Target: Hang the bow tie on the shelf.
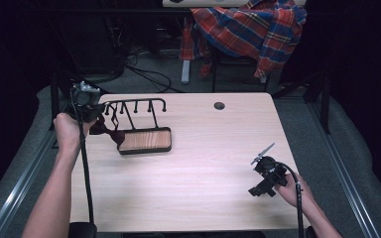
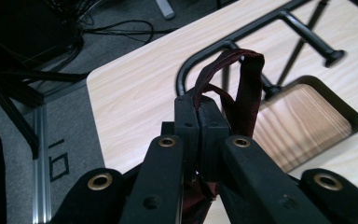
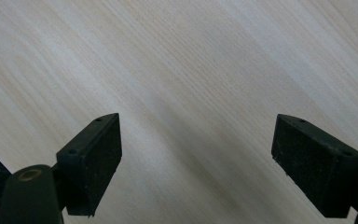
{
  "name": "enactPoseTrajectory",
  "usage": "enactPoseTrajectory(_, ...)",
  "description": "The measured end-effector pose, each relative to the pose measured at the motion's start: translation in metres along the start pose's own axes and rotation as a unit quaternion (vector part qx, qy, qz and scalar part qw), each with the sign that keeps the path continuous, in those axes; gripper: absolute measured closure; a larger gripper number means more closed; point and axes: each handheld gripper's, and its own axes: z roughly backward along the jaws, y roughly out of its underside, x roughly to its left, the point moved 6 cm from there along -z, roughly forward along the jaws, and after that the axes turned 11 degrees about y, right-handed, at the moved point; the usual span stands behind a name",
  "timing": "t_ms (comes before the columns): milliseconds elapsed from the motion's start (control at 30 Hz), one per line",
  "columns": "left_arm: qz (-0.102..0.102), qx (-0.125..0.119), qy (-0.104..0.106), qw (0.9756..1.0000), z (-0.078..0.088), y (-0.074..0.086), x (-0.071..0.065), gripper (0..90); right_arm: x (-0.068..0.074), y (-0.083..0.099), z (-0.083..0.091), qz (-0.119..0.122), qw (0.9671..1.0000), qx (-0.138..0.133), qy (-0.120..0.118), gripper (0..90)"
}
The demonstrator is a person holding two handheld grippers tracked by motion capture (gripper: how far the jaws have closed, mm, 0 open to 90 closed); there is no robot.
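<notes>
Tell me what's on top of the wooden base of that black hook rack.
The wooden base looks bare across most of its surface. A dark red bow tie, pinched in the left gripper, hangs over its left end, hiding that corner. Its strap loops up by the rack's rail.

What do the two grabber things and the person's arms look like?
Both are black. The left gripper has chunky black jaws on black links with brass-coloured rivets, and a black cable trails from it. The right gripper has blocky black pads; in the high view it carries a small grey plate and a black cable. The person's forearms are bare, no sleeves.
</notes>
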Motion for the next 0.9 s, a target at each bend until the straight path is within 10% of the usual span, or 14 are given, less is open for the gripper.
enactPoseTrajectory(900, 0.024, 0.035, -0.006, 0.9991, -0.038, 0.028, 0.019, 87.9, 0.0, 0.001, 0.0, 0.014, 0.9998, 0.012, -0.003, 15.9)
